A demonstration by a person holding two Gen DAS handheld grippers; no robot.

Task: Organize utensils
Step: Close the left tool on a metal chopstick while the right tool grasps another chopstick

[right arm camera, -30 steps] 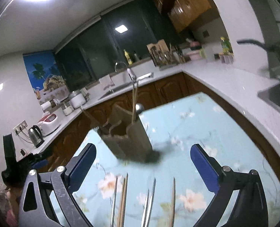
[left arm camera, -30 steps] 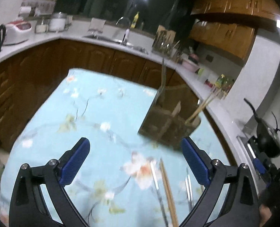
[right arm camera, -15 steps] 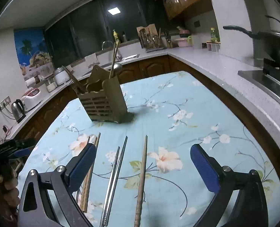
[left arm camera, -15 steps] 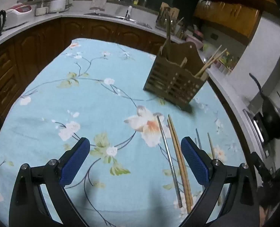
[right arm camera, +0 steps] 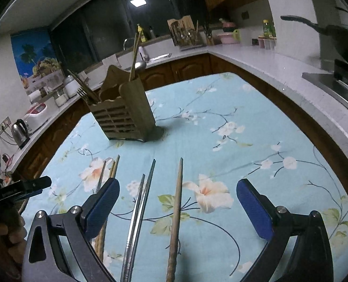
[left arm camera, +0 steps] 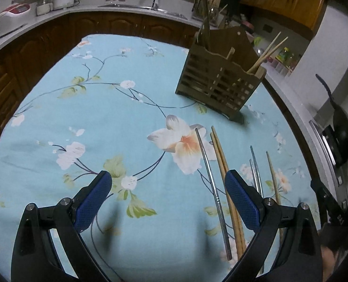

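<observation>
Lying between the right jaws: metal chopsticks (right arm camera: 138, 209) and wooden chopstick (right arm camera: 176, 213)

Slatted wooden utensil holder (left arm camera: 217, 87) upright on tablecloth, chopsticks inside, loose metal chopsticks (right arm camera: 138, 209) and wooden chopstick (right arm camera: 176, 208) lying nearby

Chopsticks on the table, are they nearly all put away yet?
Not yet. The holder already has a few utensils standing in it. Nothing is in hand: the left claw and right claw are both open and empty. Still left on the cloth: the wooden pair, several metal chopsticks and a single wooden chopstick.
</observation>
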